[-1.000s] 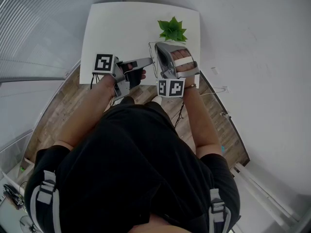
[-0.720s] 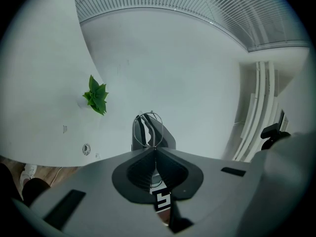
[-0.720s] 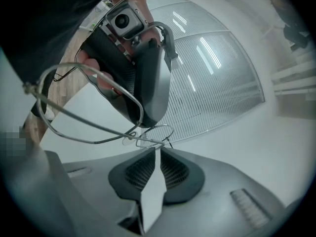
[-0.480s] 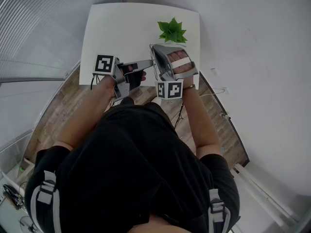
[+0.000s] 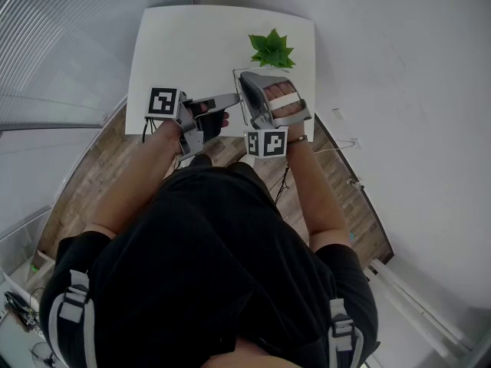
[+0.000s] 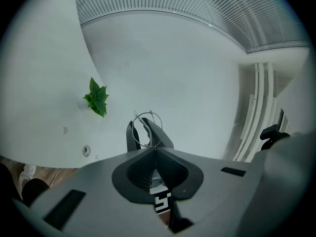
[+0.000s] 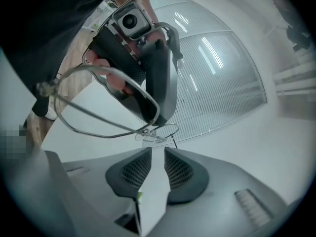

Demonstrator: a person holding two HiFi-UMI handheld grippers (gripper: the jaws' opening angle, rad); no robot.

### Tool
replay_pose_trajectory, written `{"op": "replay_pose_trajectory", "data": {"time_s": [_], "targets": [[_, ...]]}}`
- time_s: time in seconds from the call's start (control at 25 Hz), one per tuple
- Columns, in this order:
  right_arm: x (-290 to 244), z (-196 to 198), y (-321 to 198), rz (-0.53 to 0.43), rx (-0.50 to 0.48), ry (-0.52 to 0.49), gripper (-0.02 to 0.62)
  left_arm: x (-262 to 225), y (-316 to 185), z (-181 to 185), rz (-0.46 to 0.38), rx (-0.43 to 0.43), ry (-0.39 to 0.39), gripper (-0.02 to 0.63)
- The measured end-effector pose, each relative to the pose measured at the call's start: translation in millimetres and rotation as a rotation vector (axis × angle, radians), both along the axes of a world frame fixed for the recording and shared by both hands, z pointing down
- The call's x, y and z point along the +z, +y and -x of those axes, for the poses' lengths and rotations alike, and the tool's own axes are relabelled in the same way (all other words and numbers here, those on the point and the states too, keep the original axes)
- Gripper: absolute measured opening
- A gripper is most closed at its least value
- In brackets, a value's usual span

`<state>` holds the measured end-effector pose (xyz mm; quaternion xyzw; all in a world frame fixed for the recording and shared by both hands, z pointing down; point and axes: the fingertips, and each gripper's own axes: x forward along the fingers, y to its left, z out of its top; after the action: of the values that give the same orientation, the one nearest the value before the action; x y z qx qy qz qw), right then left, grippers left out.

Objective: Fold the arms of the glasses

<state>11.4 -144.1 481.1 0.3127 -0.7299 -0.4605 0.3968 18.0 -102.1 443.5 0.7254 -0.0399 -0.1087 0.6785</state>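
White table [image 5: 161, 44] fills the top of my head view, with a small green plant [image 5: 271, 48] standing on its right side and wood floor [image 5: 92, 182] showing on the near side. I have both tools up over the table's near edge, their tips close together.

The left gripper [image 6: 154, 148] is clenched. Its two pads meet on the thin wire frame of the glasses [image 7: 149, 132], and one round lens rim sticks up just above the closed tips.

From the right gripper's camera I see those glasses held off the table by the left one. One long arm sweeps out to the picture's left, and a second wire runs beneath it back toward the hinge.

The right gripper [image 7: 158, 150] has just been opening. Its pads now stand apart with a clear gap, and only a white surface shows through that gap. The hinge end of the glasses lies just beyond its tips, not pinched by them. Slatted blinds [image 7: 222, 78] run behind.
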Motion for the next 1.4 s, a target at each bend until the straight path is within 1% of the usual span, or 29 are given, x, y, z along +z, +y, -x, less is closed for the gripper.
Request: {"op": "replay_pose_trajectory", "data": {"time_s": [0.32,0.52,0.76,1.04,1.2,1.4], "targets": [[-0.8,-20.2,1.5,0.014,0.061,-0.04,0.097,6.7,-9.2,12.6,0.001,-0.047,-0.022,0.012],[-3.5,-34.8,0.4,0.02,0.118,-0.086,0.1,11.0,-12.3,17.1,0.003,-0.072,-0.035,0.014],[-8.8,-48.4,-6.6,0.021,0.179,-0.138,0.11,13.4,-11.7,18.4,-0.003,-0.072,-0.043,0.012],[-12.5,-61.8,-16.4,0.014,0.248,-0.17,0.137,17.4,-8.4,18.5,0.0,-0.069,-0.06,0.012],[-10.9,-68.9,-21.1,0.015,0.276,-0.172,0.15,18.1,-7.2,19.1,-0.003,-0.074,-0.061,0.014],[-7.2,-77.0,-24.4,0.021,0.304,-0.166,0.15,16.1,-3.5,19.4,-0.002,-0.076,-0.054,0.012]]}}
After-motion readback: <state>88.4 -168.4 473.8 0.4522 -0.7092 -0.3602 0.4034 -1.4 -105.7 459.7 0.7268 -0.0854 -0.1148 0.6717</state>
